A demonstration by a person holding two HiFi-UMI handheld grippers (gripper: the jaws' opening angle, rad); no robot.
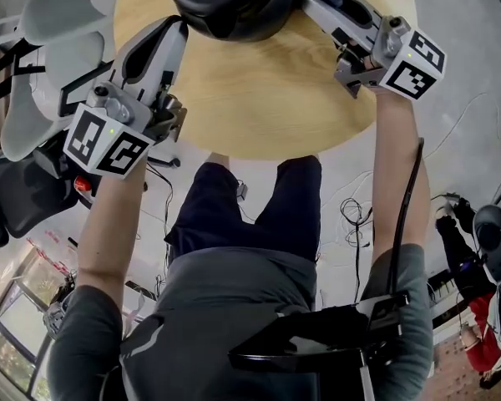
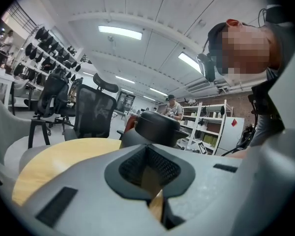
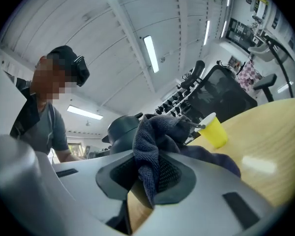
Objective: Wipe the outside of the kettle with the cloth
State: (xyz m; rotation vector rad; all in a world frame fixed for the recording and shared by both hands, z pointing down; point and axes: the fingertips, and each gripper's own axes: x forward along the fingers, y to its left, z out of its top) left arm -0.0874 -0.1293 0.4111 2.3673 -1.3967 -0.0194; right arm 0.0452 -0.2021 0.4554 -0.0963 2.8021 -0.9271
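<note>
Dark-blue terry cloth [image 3: 156, 134] is clamped in the right gripper [image 3: 147, 178] beside the dark grey round kettle [image 1: 225, 2]; the left gripper [image 2: 150, 173], jaws closed and empty, faces the kettle.

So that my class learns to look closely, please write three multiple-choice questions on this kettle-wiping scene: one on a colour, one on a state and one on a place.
1. What colour is the cup?
A) red
B) yellow
C) white

2. What state is the right hand-held gripper in?
A) open and empty
B) shut on the cup
C) shut on the cloth

3. Where does the kettle stand?
A) on the cloth
B) on the round wooden table
C) on top of the cup

Answers:
1 B: the right gripper view shows a yellow cup.
2 C: the dark cloth is pinched between its jaws.
3 B: the head view shows the kettle on the tabletop.
</note>
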